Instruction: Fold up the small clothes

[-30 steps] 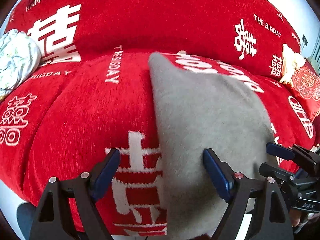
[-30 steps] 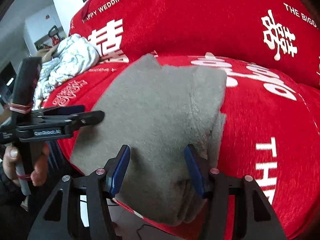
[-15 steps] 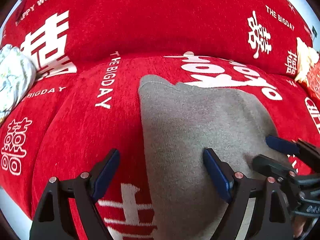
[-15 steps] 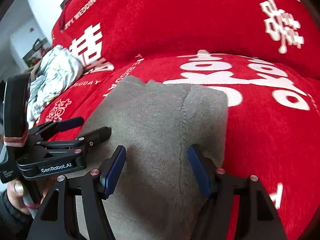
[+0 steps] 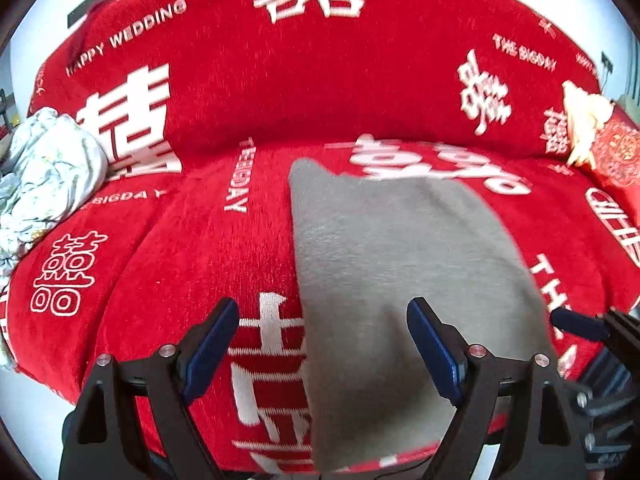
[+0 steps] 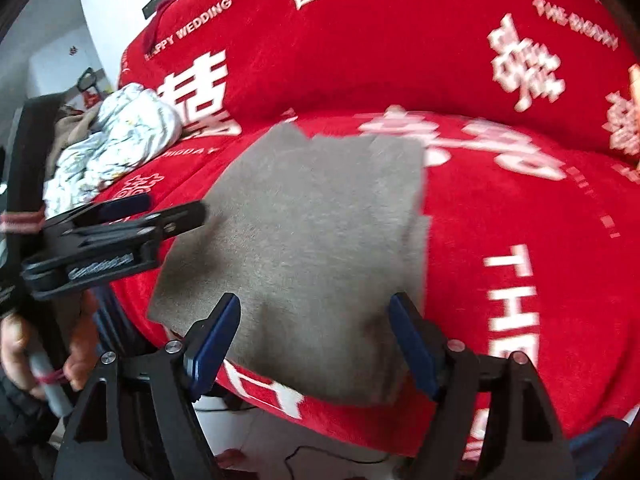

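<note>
- Your right gripper [image 6: 314,338], jaws opening, hangs over the grey garment's [image 6: 304,240] near edge; nothing's pinched.
- Your left gripper [image 5: 322,344] gapes empty astride its left edge; its long axis runs near-to-far.

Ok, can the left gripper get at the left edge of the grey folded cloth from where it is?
Probably yes. The left gripper is open, with the grey cloth's left edge lying between its fingers, and nothing covers that edge. The right gripper, jaws opening, sits off toward the other side.

Left wrist fisheye: close, angled down over red sofa cover [image 5: 192,240] | Right wrist fisheye: same downward tilt | Shared: grey garment [image 5: 400,260] [image 6: 304,240] mid-frame, floral bundle [image 5: 48,172] upper left
</note>
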The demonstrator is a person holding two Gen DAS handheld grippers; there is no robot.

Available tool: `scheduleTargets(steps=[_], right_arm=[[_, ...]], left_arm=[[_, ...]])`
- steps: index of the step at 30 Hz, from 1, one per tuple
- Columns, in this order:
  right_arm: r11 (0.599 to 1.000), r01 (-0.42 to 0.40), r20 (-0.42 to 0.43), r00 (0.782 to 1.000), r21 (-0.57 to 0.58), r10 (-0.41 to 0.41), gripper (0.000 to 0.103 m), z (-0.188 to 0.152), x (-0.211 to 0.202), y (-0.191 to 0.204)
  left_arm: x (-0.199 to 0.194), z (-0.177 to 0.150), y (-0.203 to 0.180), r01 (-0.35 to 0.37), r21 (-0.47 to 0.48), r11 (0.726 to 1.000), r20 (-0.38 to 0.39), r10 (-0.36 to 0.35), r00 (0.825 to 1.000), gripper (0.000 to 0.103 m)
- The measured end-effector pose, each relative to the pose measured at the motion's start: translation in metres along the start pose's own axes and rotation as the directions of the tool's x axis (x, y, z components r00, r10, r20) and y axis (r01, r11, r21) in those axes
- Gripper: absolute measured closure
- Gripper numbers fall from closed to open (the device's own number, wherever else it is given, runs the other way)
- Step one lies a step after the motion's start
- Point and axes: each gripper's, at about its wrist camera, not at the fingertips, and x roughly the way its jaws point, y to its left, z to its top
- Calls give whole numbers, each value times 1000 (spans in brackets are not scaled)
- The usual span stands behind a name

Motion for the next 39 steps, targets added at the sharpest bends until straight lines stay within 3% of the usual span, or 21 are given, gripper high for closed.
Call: scheduleTargets(steps=[6, 10, 12, 17, 21, 39], right_arm=[[992, 122, 82, 989, -26, -119, 20, -2, -37, 18], [989, 141, 107, 985, -42, -136, 18, -5, -44, 28], [987, 154, 99, 984, -45, -149, 18, -7, -42, 28], [988, 153, 73, 986, -26, -151, 18, -13, -36, 26], [988, 156, 69, 986, -16, -155, 18, -14, -36, 23], [988, 157, 76, 985, 2, -156, 18, -15, -40, 20]], left_arm=[[-36, -1, -7, 0, -15, 1000, 54, 1, 999, 16], [-47, -6, -6, -97, -81, 992, 52, 101, 993, 16], [-50, -10, -6, -87, -82, 993, 58, 92, 994, 16], [-61, -25, -9, -124, -92, 988, 128, 135, 983, 16], [-55, -30, -17, -103, -37, 994, 71, 105, 992, 16], [-58, -33, -27, -103, 3, 995, 72, 102, 992, 16]])
